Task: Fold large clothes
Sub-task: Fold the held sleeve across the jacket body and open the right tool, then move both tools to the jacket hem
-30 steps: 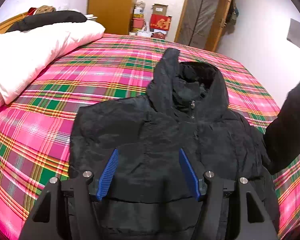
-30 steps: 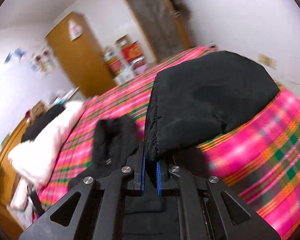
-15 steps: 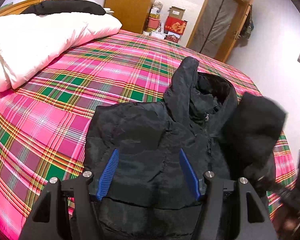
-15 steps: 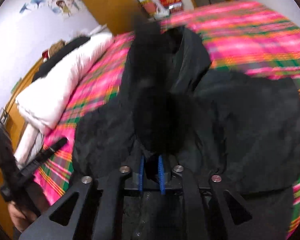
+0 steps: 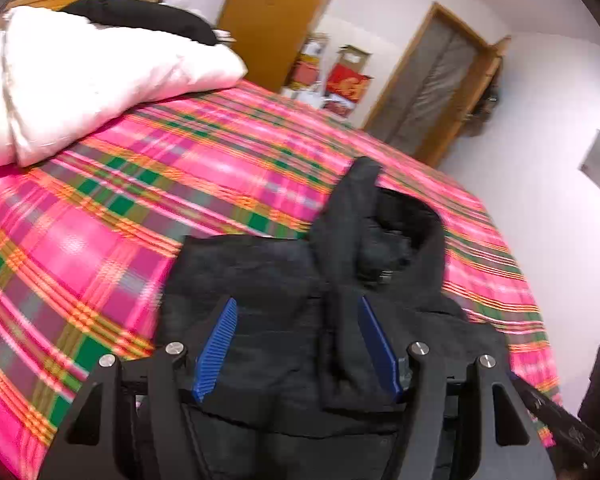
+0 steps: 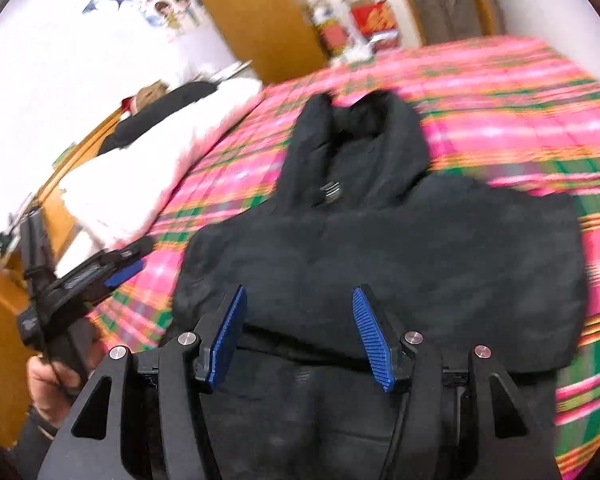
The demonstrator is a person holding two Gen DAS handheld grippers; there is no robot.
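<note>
A black hooded jacket [image 5: 260,280] [image 6: 420,260] lies front-up on the pink plaid bed cover [image 5: 100,220], its hood [image 5: 400,220] pointing away from me. One sleeve [image 5: 352,344] lies folded across the chest. My left gripper [image 5: 298,303] hovers open over the jacket's lower front, and the sleeve end shows between its blue pads without being pinched. My right gripper [image 6: 299,293] is low over the jacket's body, its jaws opening, with nothing pressed between them. The right wrist view also shows the left gripper [image 6: 116,272] at the left, held by a hand [image 6: 48,380].
A white quilt [image 5: 80,80] [image 6: 148,172] is heaped at the bed's head with a dark garment [image 5: 140,16] on top. Beyond the bed stand a wooden wardrobe [image 5: 276,20], stacked boxes [image 5: 344,80] and a door [image 5: 428,92]. A white wall borders the bed's right side.
The right gripper carried the sleeve across and down onto the jacket's chest, then let go as its jaws spread. The left gripper stayed open and shifted slightly.
</note>
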